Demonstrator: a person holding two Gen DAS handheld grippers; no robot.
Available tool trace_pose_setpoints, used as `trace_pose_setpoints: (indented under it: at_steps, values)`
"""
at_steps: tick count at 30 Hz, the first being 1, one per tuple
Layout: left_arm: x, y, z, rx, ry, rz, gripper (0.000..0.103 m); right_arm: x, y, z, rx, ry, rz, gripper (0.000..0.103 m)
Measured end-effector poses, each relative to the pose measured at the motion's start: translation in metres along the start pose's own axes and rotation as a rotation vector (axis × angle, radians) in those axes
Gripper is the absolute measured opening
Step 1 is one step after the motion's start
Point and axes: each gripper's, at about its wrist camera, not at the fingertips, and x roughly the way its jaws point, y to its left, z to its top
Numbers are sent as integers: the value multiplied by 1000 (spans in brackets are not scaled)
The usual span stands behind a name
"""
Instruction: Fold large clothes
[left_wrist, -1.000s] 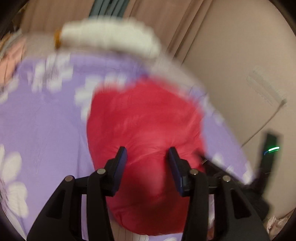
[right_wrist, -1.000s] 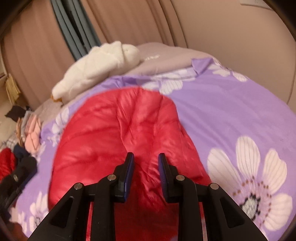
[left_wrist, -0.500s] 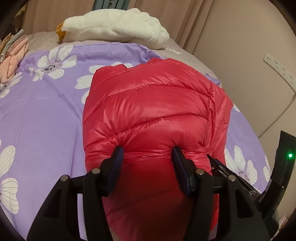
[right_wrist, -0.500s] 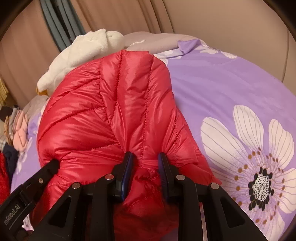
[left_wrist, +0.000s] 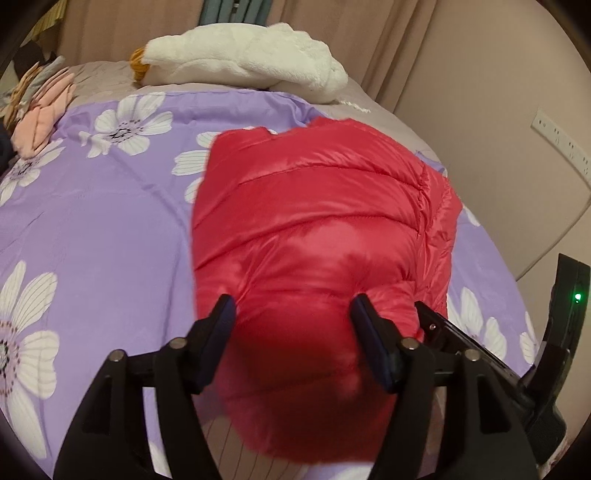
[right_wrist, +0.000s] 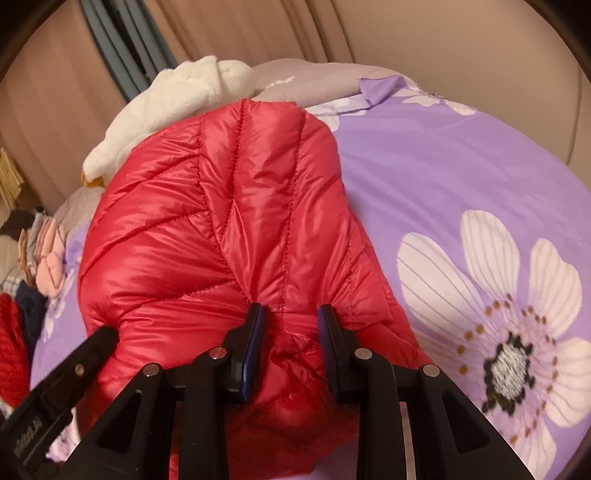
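Left wrist view: the red puffer jacket (left_wrist: 314, 236), folded over itself a moment ago, now lies flat on the purple floral bedspread (left_wrist: 99, 214), so this fold looks laid. Both grippers tilt downward over its near edge; left gripper (left_wrist: 291, 314) is opening, padding bulging between its jaws, and right gripper (right_wrist: 290, 321) is opening too, fabric still pinched.

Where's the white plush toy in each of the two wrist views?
Left wrist: plush at top centre, beyond the red jacket.
Right wrist: plush at upper left, behind the jacket.
Shared landmark: the jacket, in the middle of both views.
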Motion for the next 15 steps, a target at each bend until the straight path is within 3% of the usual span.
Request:
trace_pose_setpoints:
  at_steps: [1,3,5,9,11,15]
  values:
    - [-4,5,0,-20,3,-13,70,-5,2,0,-12,0,-15,34]
    - [-14,20,1,-85,18,-45,70,-15,5,-3,-34,0,-60,58]
    - [-26,37,3,-130,20,-49,71,-29,3,-5,-25,-21,-72,69]
    - [-38,62,3,-144,-6,-1,94,-47,-24,-11,125,-23,27,85]
    - [-36,78,-1,-184,30,-21,94,-45,-46,-17,254,20,80,89]
    - [-27,106,-10,-329,99,-170,94,-28,-86,-31,454,108,135,89]
